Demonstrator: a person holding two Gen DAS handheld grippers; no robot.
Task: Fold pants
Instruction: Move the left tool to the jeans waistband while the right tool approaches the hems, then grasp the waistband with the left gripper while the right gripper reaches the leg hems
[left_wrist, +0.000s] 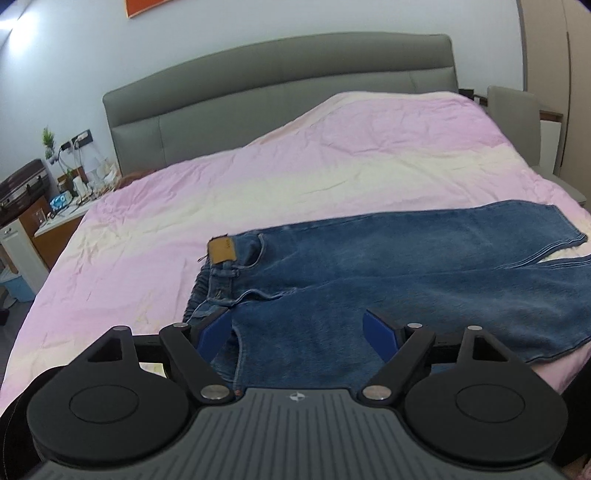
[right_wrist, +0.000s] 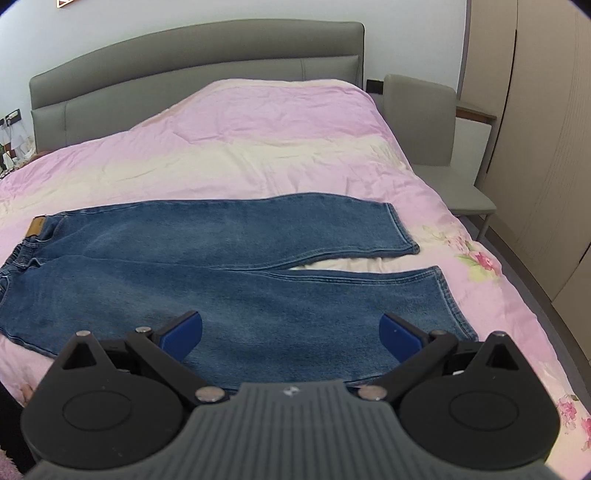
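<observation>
Jeans (right_wrist: 229, 280) flat near bed edge (right_wrist: 524, 332) — fingers (right_wrist: 184, 332) apart

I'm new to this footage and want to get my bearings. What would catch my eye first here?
A pair of blue jeans lies spread flat across the near part of a bed with a pink and cream cover, waistband to the left and both legs running right. Both grippers, the left gripper and the right gripper, hang open over the denim's near edge, holding nothing. A grey headboard stands behind.

Home bedroom: bed (right_wrist: 258, 147) w/ padded headboard (left_wrist: 277, 96), wardrobe (right_wrist: 535, 147), prob. nightstand (left_wrist: 55, 225).
</observation>
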